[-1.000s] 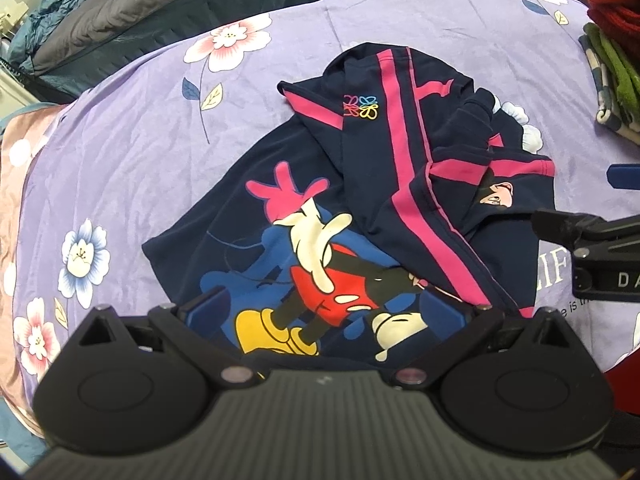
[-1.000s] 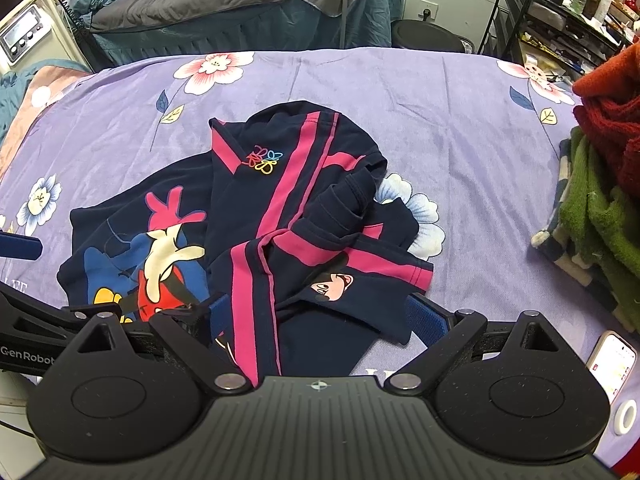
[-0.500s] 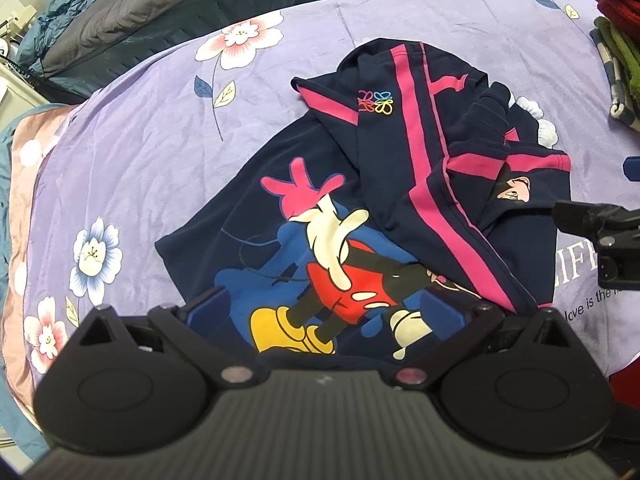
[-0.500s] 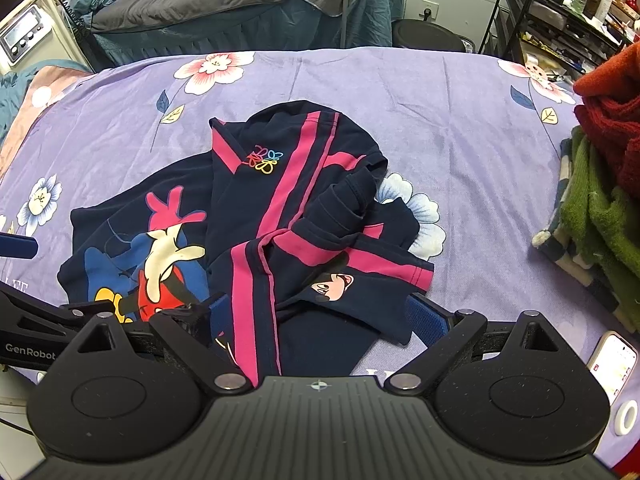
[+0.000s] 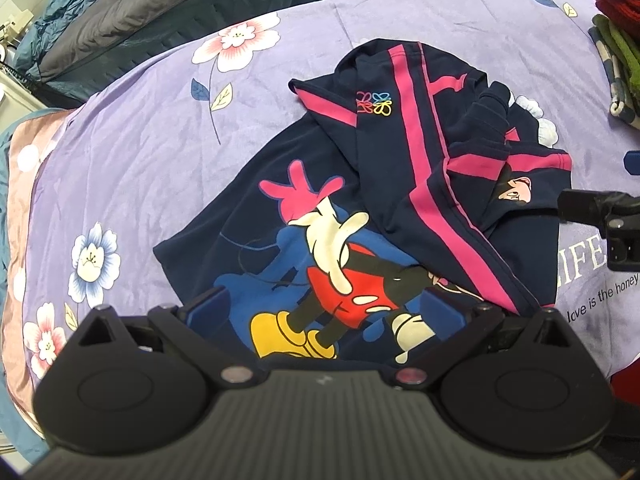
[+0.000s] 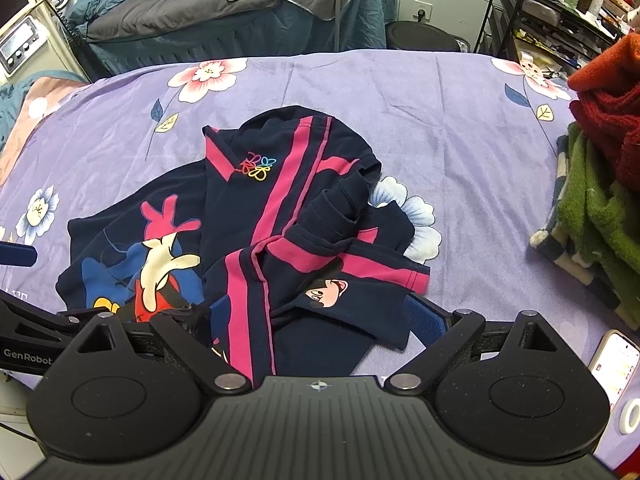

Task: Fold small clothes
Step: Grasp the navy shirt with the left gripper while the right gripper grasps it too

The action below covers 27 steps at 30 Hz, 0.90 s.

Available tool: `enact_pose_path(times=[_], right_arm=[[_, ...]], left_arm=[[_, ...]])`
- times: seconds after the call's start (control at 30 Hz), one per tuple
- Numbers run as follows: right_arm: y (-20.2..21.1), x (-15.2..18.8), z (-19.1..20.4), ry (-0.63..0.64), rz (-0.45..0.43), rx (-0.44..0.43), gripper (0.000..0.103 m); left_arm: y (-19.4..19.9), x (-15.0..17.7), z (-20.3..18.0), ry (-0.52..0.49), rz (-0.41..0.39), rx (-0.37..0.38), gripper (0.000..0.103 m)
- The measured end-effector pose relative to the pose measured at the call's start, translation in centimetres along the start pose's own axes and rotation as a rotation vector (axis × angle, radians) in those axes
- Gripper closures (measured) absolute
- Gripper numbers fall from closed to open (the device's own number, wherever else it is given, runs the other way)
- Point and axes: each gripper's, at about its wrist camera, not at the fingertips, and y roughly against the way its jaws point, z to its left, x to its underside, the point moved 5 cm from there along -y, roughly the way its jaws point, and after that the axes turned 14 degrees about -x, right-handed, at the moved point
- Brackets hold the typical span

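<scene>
A navy child's garment with pink stripes and a cartoon mouse print (image 5: pixel 340 240) (image 6: pixel 160 248) lies crumpled on the purple floral bedspread (image 5: pixel 140 152) (image 6: pixel 460 112). A striped part is folded over the print, with a small cartoon face patch (image 6: pixel 326 290) on a sleeve. My left gripper (image 5: pixel 324 304) hovers open over the garment's near edge, blue pads wide apart. My right gripper (image 6: pixel 320 312) is open too, over the striped part near the face patch. Neither holds any cloth. The right gripper's side (image 5: pixel 600 212) shows in the left wrist view.
A pile of red, green and striped knitwear (image 6: pixel 600 184) sits at the right edge of the bed. A phone (image 6: pixel 614 358) lies by the near right corner. Another bed with dark bedding (image 6: pixel 200 12) and a black shelf rack (image 6: pixel 540 12) stand behind.
The left gripper has drawn back and risen a little, so the garment sits lower and further right in its view. The right gripper has barely moved. The garment lies the same.
</scene>
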Motion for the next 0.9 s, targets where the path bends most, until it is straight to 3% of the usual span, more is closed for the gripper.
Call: enact_pose_path(times=[0.4, 0.57, 0.7, 0.8, 0.87, 0.9], right_arm=[[-0.6, -0.1, -0.6, 0.000, 0.031, 0.002, 0.000], [0.2, 0.1, -2.6, -0.011, -0.067, -0.031, 0.000], [0.2, -0.1, -6.2, -0.058, -0.162, -0.040, 0.000], [-1.7, -0.2, -8.8, -0.083, -0.177, -0.036, 0.000], [-3.2, -0.5, -10.1, -0.105, -0.190, -0.053, 0.007], [-3.8, -0.6, -10.6, -0.115, -0.195, -0.065, 0.008]], left_arm=[[-0.6, -0.8, 0.5, -0.001, -0.026, 0.023, 0.001], [-0.2, -2.5, 0.5, -0.109, -0.191, 0.076, 0.001], [-0.2, -5.2, -0.2, -0.243, -0.326, 0.137, 0.015], [-1.4, -8.6, -1.7, -0.302, -0.364, 0.201, 0.032], [-2.7, -10.8, -3.0, -0.335, -0.374, 0.240, 0.038], [-3.6, -12.4, -3.8, -0.345, -0.367, 0.250, 0.047]])
